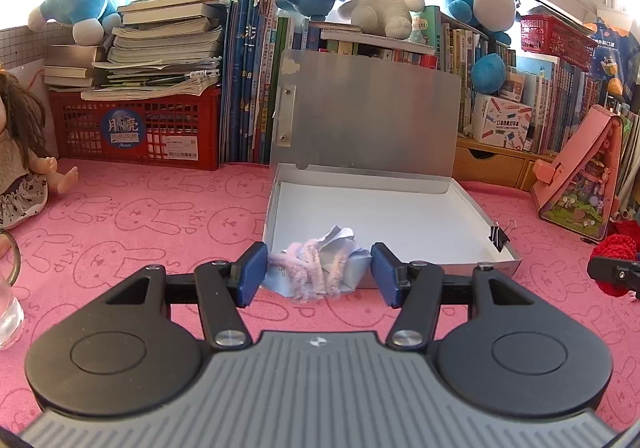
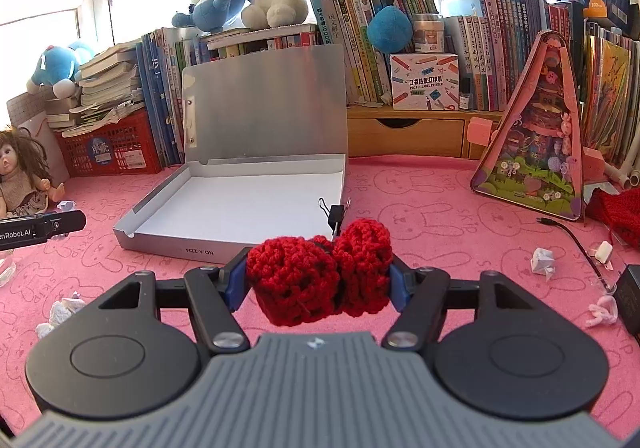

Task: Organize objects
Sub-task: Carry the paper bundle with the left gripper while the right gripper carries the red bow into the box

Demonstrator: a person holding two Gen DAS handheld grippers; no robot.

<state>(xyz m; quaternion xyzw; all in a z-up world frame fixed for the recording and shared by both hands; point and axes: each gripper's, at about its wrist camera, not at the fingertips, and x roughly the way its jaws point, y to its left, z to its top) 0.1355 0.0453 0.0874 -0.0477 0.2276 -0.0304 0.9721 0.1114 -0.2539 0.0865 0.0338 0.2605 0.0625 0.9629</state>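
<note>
left gripper [image 1: 318, 274] pinches paper-and-pipe-cleaner wad [image 1: 316, 268], lower centre, at the box [image 1: 496, 215] front rim. right gripper [image 2: 318, 276] half-closed on red knit [image 2: 318, 276]. advice: clear rim, release low inside, avoid binder clip [image 2: 335, 216].

So the whole surface is covered by a pink cloth [image 2: 420, 207] printed with bunny outlines and "SKIP". Sitting on it in the middle is an open silver file box [image 2: 176, 244], lid tipped up against the books, with a black binder clip [image 2: 335, 216] on its right wall. Back left there's a red crate [image 1: 136, 127] stacked with books, and a doll [image 2: 24, 179] sits beside it. On the right: a pink triangular toy house [image 2: 536, 151], a black cable [image 2: 572, 236], crumpled white paper [image 2: 542, 262] and a pink fuzzy twist [image 2: 602, 312]. More paper scraps [image 2: 60, 312] lie front left.
</note>
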